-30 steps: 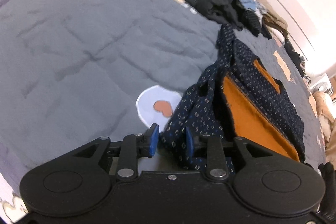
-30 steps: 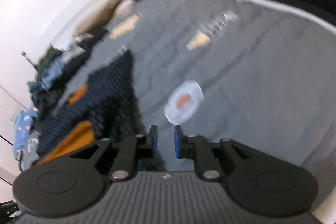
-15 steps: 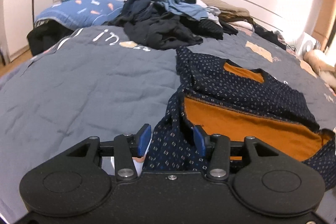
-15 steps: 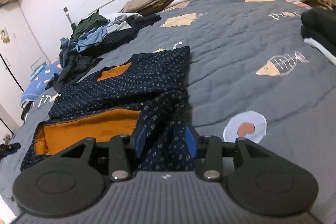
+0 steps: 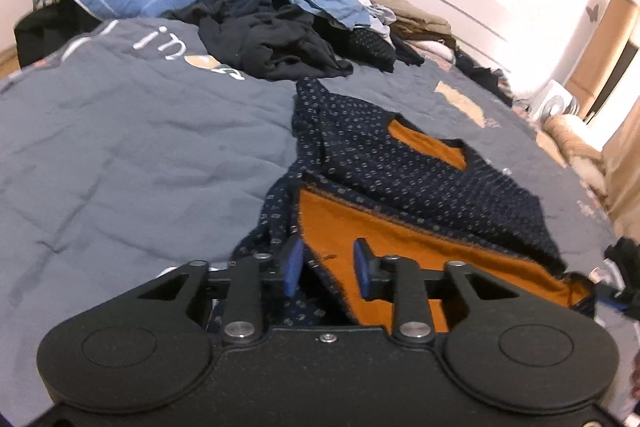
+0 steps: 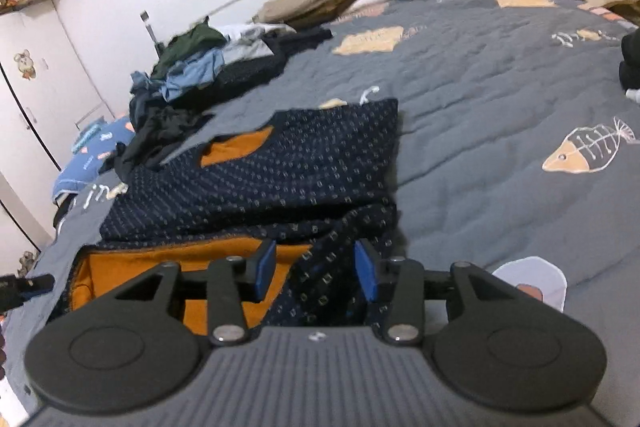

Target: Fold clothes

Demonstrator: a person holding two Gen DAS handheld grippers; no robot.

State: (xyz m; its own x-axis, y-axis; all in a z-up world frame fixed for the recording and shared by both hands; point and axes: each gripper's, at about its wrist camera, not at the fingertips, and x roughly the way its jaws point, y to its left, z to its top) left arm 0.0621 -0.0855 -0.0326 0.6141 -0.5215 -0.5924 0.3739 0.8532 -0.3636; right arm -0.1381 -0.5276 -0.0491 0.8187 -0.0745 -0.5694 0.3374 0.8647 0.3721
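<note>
Left wrist: left tool (image 5: pixel 326 267) closing on the sweater's (image 5: pixel 420 171) hem (not pinched yet). Right tool (image 6: pixel 316 273) gapes around fabric; either could slip, skewing the fold.

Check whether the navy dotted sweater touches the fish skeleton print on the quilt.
Apart. The right wrist view shows it plainly: a broad band of bare grey quilt lies between the right edge of the sweater and the fish skeleton print.

My left gripper (image 5: pixel 326 269) is closing around the dotted navy sweater's (image 5: pixel 400 163) hem on the grey quilt (image 5: pixel 120 147).
</note>
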